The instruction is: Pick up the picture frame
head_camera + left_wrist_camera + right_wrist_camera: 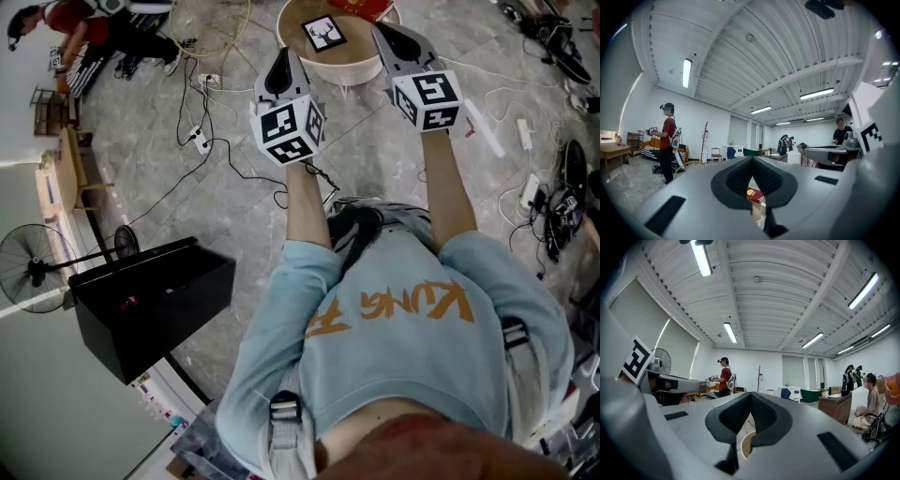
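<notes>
Jaws of left gripper and right gripper both pressed together, empty, held level. Judged poised for approach, not yet opened. Black square picture frame with white deer print lies flat mid-top on round pale wooden table, between gripper tips. Red book at far edge.

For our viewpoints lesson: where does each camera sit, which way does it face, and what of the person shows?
Head view: on the head, steeply down at the picture frame on the round table; forearms, left gripper, right gripper show.
Left gripper view: on that gripper, level across the room; its shut fingers show.
Right gripper view: on that gripper, level across the room; its shut fingers show.
Shared: both gripper views show a person in red.
</notes>
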Available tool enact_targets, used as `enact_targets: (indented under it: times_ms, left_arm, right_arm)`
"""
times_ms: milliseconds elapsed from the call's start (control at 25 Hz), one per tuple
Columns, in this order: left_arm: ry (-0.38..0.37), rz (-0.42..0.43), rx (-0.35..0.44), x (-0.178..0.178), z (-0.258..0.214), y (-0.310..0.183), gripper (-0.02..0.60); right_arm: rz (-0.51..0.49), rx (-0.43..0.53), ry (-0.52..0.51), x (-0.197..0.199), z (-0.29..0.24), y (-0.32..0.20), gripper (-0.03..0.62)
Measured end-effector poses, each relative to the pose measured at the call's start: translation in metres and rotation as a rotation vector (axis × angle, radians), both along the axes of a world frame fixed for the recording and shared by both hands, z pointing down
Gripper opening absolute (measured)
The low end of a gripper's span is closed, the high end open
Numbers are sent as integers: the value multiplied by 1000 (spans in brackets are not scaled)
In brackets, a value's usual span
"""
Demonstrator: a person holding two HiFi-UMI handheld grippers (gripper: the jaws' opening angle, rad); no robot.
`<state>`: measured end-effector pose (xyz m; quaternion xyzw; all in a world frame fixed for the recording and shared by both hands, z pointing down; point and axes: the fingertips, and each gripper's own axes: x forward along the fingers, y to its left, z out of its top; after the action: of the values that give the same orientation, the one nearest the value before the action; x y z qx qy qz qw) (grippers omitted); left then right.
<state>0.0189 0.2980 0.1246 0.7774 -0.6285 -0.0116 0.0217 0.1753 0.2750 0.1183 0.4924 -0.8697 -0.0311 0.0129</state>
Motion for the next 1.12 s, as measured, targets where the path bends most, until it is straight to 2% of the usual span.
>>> enact_targets:
  times_ms: [320, 600, 1120]
  left_arm:
    - [9, -12, -10, -1, 2, 0, 20]
    - [23, -23, -21, -7, 7, -4, 19]
    - [24, -17, 13, 7, -8, -26, 20]
  right_arm:
    - [-52, 17, 9, -12, -6, 3, -2]
    - [-7, -27, -29, 0, 4, -10, -2]
    - [14, 4, -43, 25, -13, -30, -2]
